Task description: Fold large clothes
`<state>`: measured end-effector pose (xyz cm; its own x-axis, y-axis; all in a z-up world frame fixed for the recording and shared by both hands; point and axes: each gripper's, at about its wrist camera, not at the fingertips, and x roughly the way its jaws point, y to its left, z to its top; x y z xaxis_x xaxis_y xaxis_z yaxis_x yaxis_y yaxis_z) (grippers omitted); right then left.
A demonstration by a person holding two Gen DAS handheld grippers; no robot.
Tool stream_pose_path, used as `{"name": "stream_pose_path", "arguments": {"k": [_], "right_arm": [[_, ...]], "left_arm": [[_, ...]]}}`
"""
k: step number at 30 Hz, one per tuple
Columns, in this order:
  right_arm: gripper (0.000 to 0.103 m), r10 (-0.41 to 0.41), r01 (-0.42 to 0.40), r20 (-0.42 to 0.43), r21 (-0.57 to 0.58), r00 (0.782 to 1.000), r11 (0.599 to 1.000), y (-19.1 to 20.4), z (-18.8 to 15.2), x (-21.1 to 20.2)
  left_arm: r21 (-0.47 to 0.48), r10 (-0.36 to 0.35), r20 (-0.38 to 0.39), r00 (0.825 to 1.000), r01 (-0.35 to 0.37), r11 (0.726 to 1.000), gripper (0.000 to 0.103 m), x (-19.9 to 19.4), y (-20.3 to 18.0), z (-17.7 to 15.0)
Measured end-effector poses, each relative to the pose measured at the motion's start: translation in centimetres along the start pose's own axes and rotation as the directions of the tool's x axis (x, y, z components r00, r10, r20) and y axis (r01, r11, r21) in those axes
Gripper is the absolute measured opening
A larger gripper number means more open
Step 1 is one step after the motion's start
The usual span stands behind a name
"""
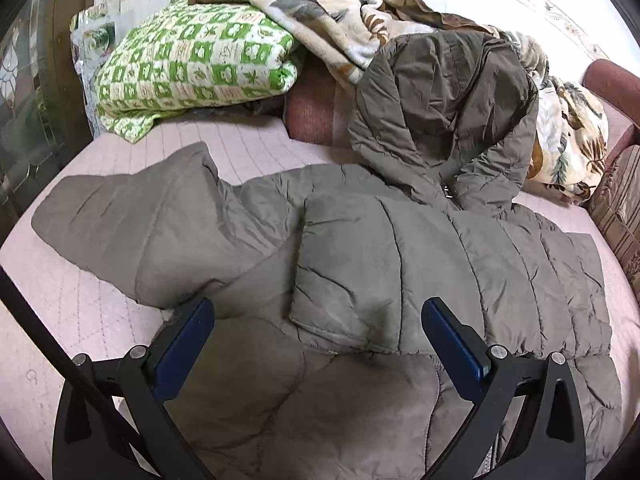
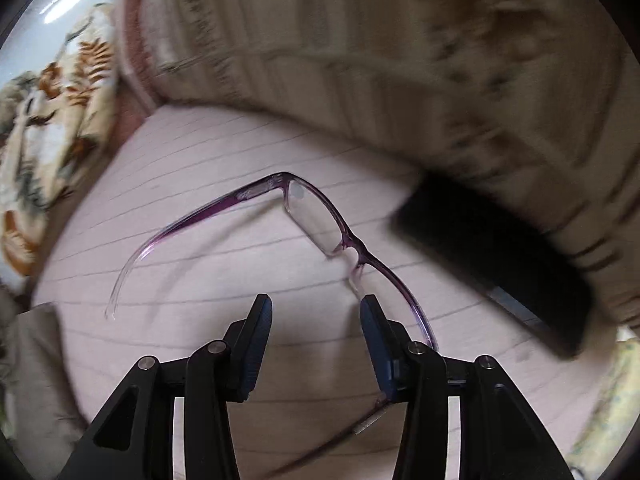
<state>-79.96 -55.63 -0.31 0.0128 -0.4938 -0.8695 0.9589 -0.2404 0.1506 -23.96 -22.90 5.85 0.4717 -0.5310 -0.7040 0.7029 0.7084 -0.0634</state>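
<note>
A grey-brown quilted coat (image 1: 400, 260) lies spread on the pink bedcover (image 1: 80, 320). One sleeve (image 1: 132, 220) points left, and the coat's upper part (image 1: 448, 100) is heaped against the bedding behind. My left gripper (image 1: 317, 308) hovers open over the coat's lower half, with nothing between its blue pads. In the right wrist view, purple-framed glasses (image 2: 312, 220) stay crisp while everything behind them smears. They travel with my right gripper (image 2: 315, 304). One lens end is tucked behind its right finger (image 2: 378, 336), so the contact is hidden. A coat corner (image 2: 36, 360) shows at lower left.
A folded green-checked blanket (image 1: 192, 60) and a floral blanket (image 1: 320, 12) are piled at the head of the bed. A striped cushion (image 1: 616, 208) lines the right side. A black flat object (image 2: 492, 256) lies against it. A glass-panelled door (image 1: 32, 100) stands on the left.
</note>
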Motion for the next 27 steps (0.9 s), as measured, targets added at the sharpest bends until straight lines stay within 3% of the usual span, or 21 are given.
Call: {"name": "stream_pose_path", "arguments": {"k": [6, 11, 15, 19, 22, 25, 27], "right_arm": [[0.050, -0.150, 0.150, 0.073, 0.005, 0.986, 0.989, -2.1, 0.9, -1.5], [0.050, -0.200, 0.209, 0.172, -0.033, 0.964, 0.977, -1.3, 1.1, -3.9], [0.051, 0.005, 0.001, 0.245, -0.024, 0.970, 1.000, 0.1, 1.0, -6.5], [0.051, 0.250, -0.230, 0.206, -0.119, 0.946, 0.966, 4.5, -0.5, -8.0], [0.051, 0.404, -0.361, 0.144, -0.254, 0.903, 0.897, 10.3, -3.1, -9.9], [0.051, 0.495, -0.429, 0.089, -0.384, 0.864, 0.818, 15.7, -7.1, -12.1], [0.051, 0.535, -0.458, 0.020, -0.489, 0.845, 0.742, 20.1, -10.2, -12.7]], "left_arm": [[0.011, 0.005, 0.006, 1.000, -0.005, 1.000, 0.103, -0.2, -0.1, -0.1], [0.008, 0.005, 0.009, 1.000, -0.005, 1.000, 0.103, -0.2, -0.1, -0.1], [-0.001, -0.003, 0.023, 1.000, 0.003, 1.000, 0.103, -0.7, 0.2, 0.0], [-0.008, -0.001, 0.030, 1.000, 0.001, 1.000, 0.103, -1.0, 0.7, 0.1], [-0.020, 0.005, 0.037, 0.999, -0.004, 1.000, 0.103, -1.3, 1.3, 0.4], [-0.046, 0.010, 0.042, 0.999, -0.008, 0.999, 0.103, -1.6, 2.5, 1.0], [-0.063, 0.020, 0.040, 0.999, -0.017, 0.998, 0.103, -1.6, 3.4, 1.7]]}}
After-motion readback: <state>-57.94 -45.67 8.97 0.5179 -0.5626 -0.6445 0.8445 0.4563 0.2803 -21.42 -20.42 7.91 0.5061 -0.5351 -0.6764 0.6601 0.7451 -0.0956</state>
